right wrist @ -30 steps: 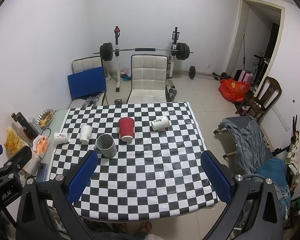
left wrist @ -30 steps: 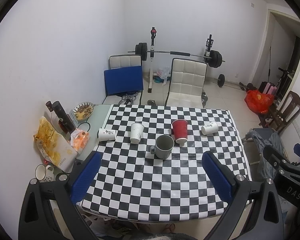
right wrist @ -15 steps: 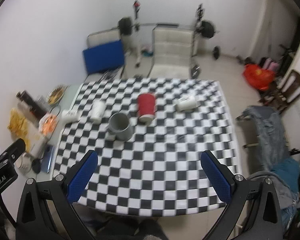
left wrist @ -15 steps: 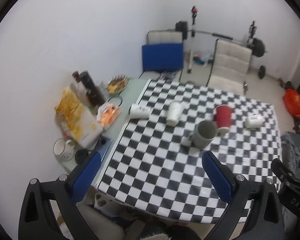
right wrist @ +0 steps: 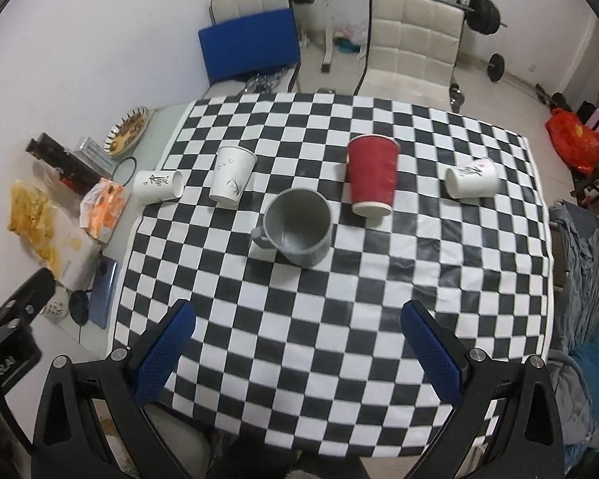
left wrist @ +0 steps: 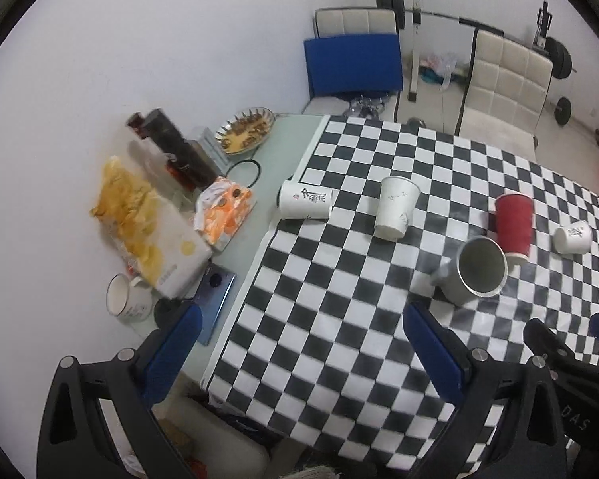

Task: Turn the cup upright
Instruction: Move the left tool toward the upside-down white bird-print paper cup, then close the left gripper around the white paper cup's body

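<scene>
On the checkered table (right wrist: 339, 319) a white paper cup (left wrist: 305, 200) (right wrist: 157, 186) lies on its side at the left edge. Another white cup (left wrist: 396, 206) (right wrist: 232, 179) and a red cup (left wrist: 513, 221) (right wrist: 372, 173) stand upright. A grey metal mug (left wrist: 477, 270) (right wrist: 297, 225) stands upright in the middle. A small white cup (left wrist: 574, 235) (right wrist: 472, 177) lies on its side at the right. My left gripper (left wrist: 299, 343) and right gripper (right wrist: 297, 337) are open and empty, above the table's near side.
Left of the cloth lie a chip bag (left wrist: 139, 219), an orange packet (left wrist: 223, 211), a dark box (left wrist: 175, 147), a snack plate (left wrist: 245, 129), a white mug (left wrist: 125, 297) and a phone (left wrist: 215, 303). Chairs (right wrist: 407, 48) and a barbell rack stand behind the table.
Both grippers have moved down and closer to the table. The left view has swung left toward the table's left edge. The cups have not moved.
</scene>
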